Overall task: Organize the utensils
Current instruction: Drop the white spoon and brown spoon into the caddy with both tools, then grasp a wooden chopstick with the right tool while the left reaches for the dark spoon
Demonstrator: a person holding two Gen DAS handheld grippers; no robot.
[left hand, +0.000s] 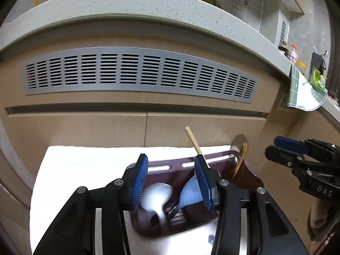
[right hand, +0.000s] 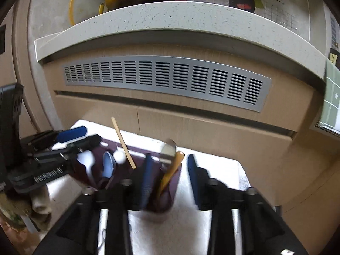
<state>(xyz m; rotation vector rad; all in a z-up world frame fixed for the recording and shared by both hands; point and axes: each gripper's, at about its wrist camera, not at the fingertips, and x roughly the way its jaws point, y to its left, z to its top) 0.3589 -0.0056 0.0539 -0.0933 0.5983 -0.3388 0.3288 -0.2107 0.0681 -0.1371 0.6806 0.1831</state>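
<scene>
Both the left gripper [left hand: 171, 178] and the right gripper [right hand: 170, 180] stand open and empty over the holder [right hand: 119, 148] where the spoons [right hand: 109, 166] already sit, so a careless push may tip it.

Cabinet front [left hand: 148, 114] walls off the far side just behind the maroon utensil holder [left hand: 161, 167]; a chopstick [left hand: 194, 141] juts up, white towel [left hand: 85, 165] open alongside.

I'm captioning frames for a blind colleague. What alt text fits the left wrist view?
The left tool, open, hovers over a maroon utensil holder on a white cloth, holding white and blue spoons, a chopstick and a wooden-handled utensil.
</scene>
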